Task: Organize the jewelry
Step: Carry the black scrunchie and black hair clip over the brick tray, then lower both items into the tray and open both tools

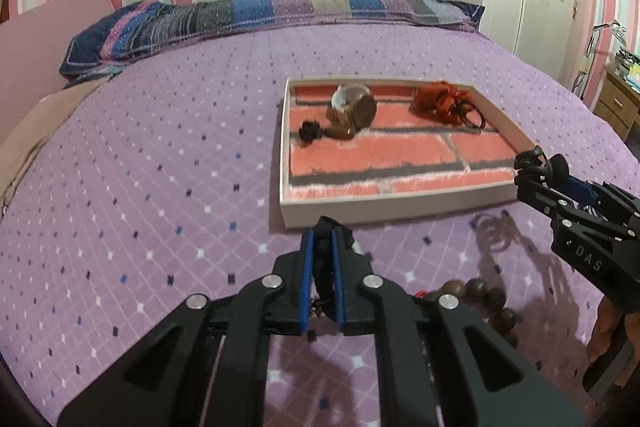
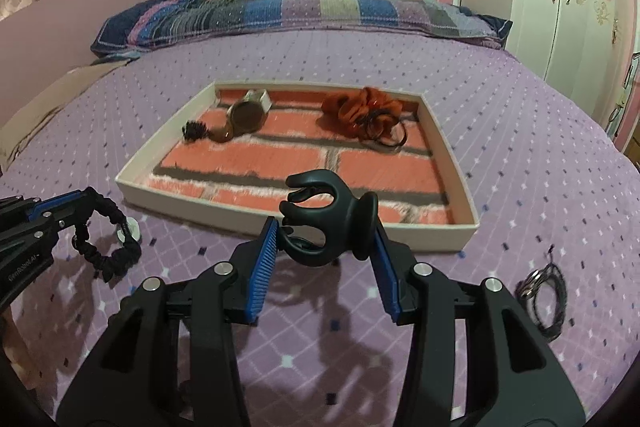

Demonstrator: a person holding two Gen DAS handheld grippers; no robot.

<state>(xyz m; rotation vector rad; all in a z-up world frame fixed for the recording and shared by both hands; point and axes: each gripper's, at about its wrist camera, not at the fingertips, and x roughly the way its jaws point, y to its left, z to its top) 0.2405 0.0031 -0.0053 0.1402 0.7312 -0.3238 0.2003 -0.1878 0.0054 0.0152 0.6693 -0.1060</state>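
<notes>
Right tongs (image 2: 326, 227) gripping curved plastic claw clip (image 2: 320, 215)

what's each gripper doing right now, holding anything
left gripper: shut on the black scrunchie, which hangs from it.
right gripper: shut on the black claw clip, lifted off the bedspread.

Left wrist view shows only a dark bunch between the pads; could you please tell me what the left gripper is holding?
Observer: The left gripper pinches a black fabric hair tie, a full loop hanging below its tips.
Operator: Thank you. Is anything attached to it?
Observer: Yes, a small silver disc sits on the loop.
Operator: And how does the clip sit in the right gripper?
Observer: The right gripper clamps the black claw clip between both pads, curved teeth sticking out toward the tray.
</notes>
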